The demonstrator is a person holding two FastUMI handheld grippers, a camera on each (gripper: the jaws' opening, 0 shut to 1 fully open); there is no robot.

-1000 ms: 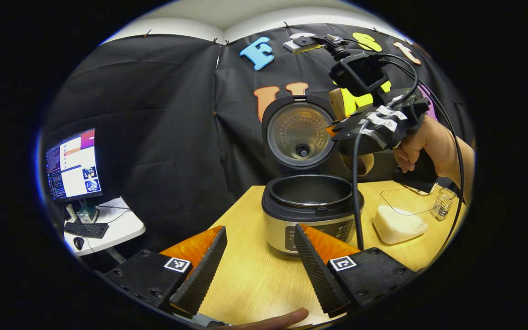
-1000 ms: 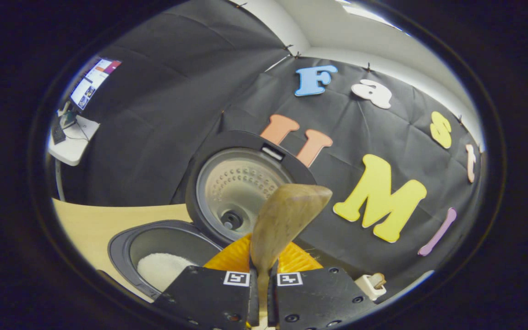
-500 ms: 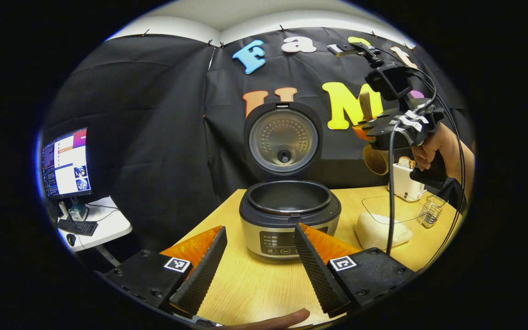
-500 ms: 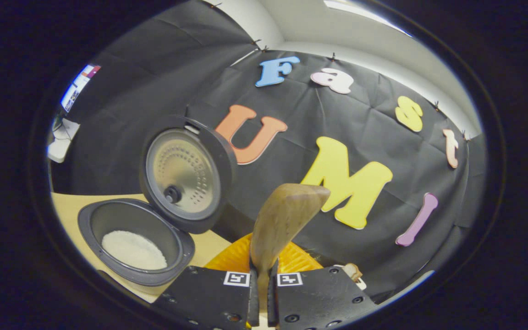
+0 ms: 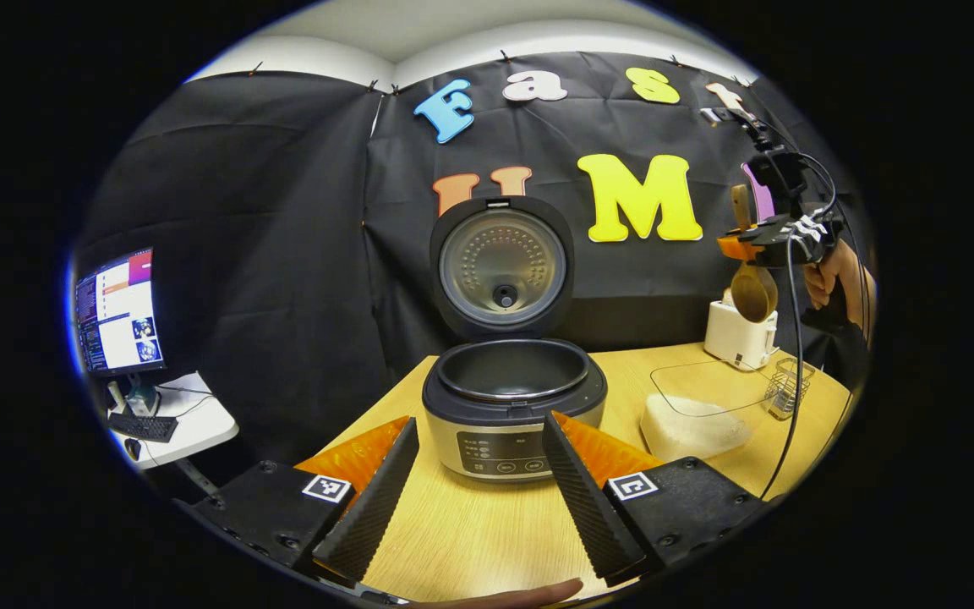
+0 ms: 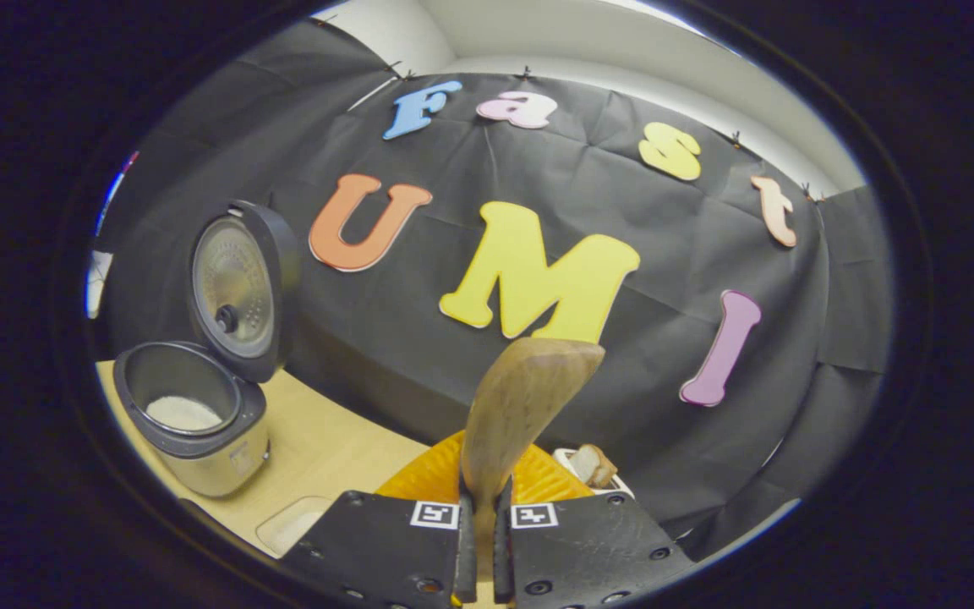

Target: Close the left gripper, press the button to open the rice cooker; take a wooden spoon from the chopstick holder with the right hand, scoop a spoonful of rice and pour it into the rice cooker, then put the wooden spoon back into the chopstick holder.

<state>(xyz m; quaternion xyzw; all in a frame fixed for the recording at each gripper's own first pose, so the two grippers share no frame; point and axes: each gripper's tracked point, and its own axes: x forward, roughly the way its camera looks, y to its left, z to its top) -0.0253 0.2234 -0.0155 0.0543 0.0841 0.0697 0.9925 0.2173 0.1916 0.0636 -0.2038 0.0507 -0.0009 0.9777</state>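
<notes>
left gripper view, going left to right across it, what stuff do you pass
monitor → keyboard → rice cooker with its lid up → clear container of rice → wooden spoon held in the right gripper → wire chopstick holder

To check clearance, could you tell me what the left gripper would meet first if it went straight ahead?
Most likely the rice cooker: its front panel sits on the table directly between and beyond the open left gripper, with only bare table before it, though depth is hard to judge.
</notes>
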